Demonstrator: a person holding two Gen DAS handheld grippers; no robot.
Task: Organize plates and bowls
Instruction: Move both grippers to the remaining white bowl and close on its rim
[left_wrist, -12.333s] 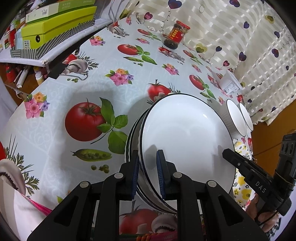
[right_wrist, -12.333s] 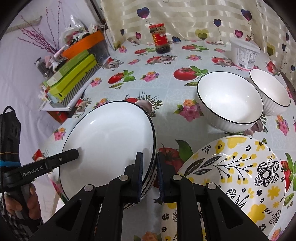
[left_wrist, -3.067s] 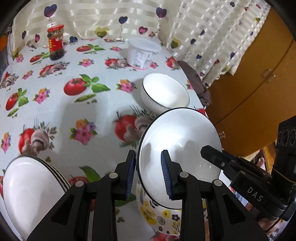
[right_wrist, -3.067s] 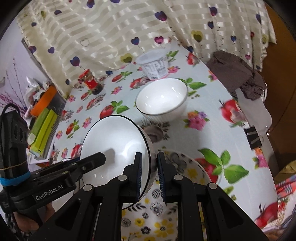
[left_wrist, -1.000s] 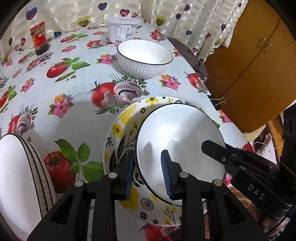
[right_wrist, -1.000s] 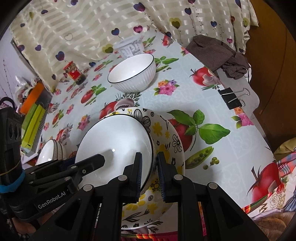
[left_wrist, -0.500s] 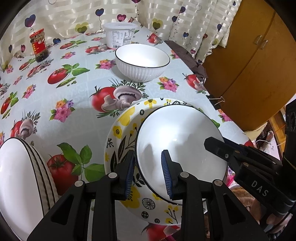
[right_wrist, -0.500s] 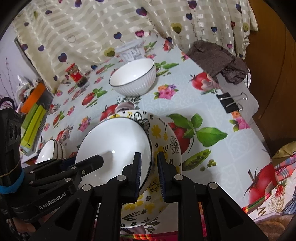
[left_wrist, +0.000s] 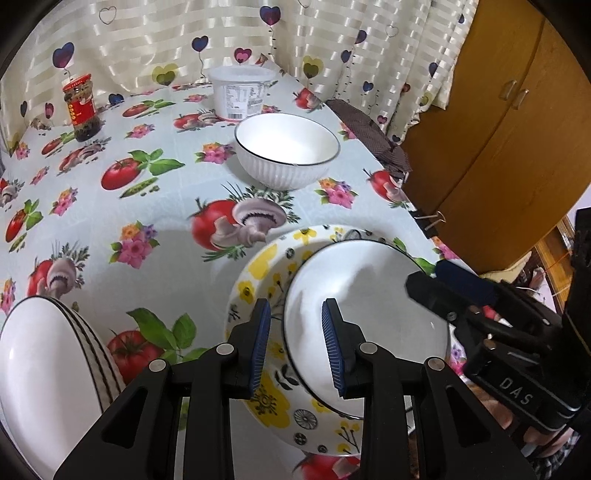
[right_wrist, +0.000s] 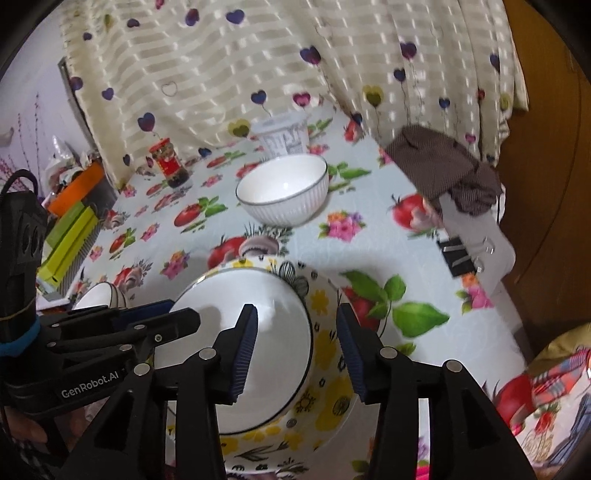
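Crowding the far side of the tomato-print tablecloth (left_wrist: 110, 229): a red-lidded jar (left_wrist: 80, 107), a white plastic tub (left_wrist: 242, 94) and a ribbed white bowl (left_wrist: 286, 149), the latter standing empty and well apart from the near pieces. Draped over the table's right edge, a brown cloth (right_wrist: 443, 166); a stack of white plates (left_wrist: 44, 369) at the near left. Resting inside the yellow-flowered plate (left_wrist: 258, 266), a white black-rimmed bowl (left_wrist: 369, 314), empty. Straddling its left rim without clearly pressing, left gripper (left_wrist: 296, 345), pads apart. Straddling its right rim, right gripper (right_wrist: 295, 345), having just been opening, pads clear of the rim.
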